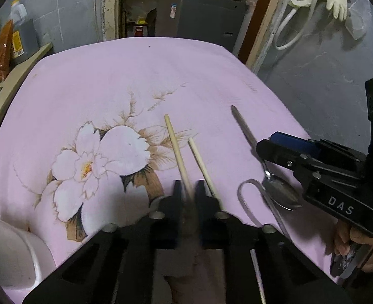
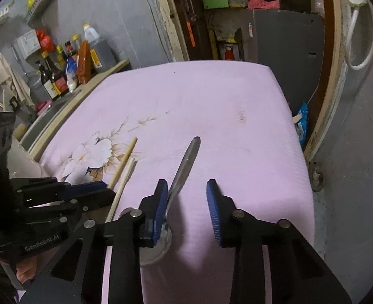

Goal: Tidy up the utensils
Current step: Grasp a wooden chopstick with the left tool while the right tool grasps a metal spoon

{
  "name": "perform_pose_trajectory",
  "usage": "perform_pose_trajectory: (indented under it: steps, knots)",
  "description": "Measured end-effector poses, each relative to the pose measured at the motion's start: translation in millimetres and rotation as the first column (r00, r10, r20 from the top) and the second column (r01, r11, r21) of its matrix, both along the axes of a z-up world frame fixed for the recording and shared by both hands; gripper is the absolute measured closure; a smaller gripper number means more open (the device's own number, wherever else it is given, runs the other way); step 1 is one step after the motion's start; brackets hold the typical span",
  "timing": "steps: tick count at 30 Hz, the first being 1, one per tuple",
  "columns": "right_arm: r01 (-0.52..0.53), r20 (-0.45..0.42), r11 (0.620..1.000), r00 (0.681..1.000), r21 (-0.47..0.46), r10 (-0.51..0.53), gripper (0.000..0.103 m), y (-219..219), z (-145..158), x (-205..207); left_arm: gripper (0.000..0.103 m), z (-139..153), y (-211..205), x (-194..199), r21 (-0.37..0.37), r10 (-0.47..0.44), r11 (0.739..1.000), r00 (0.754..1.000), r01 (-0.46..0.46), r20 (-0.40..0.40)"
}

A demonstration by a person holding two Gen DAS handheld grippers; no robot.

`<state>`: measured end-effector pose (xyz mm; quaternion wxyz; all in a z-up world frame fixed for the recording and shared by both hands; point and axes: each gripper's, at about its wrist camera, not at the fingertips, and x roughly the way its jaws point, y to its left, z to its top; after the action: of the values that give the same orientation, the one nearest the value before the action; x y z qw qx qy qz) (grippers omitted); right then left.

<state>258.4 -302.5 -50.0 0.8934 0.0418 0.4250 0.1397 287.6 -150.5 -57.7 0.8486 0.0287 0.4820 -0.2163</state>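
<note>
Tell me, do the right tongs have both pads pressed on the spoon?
No, the right tongs stand apart; the spoon lies beside one pad only.

left gripper (image 1: pixel 189 190) jaws closed, right gripper (image 2: pixel 186 202) jaws apart

dim indoor light | soft shadows under gripper fingers (image 2: pixel 161 202) | motion blur near lens | fisheye-bent, dark-vignetted edges

Glossy metal spoon (image 2: pixel 186 162); matt wooden chopsticks (image 1: pixel 176 149); soft pink cloth (image 1: pixel 161 76)
</note>
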Motion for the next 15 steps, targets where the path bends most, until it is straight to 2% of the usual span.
perform_pose_trajectory:
  steps: [7, 15]
  knots:
    - [-0.025, -0.045, 0.998, 0.999, -0.056, 0.023, 0.079, 11, -4, 21, 0.100, 1, 11, 1, -0.032, 0.007, 0.999, 1.000, -0.008, -0.021]
    - [-0.052, -0.087, 0.989, 0.995, -0.141, 0.040, 0.079, 23, -6, 41, 0.100, 2, 1, 0, 0.008, -0.012, 1.000, 1.000, 0.013, -0.019]
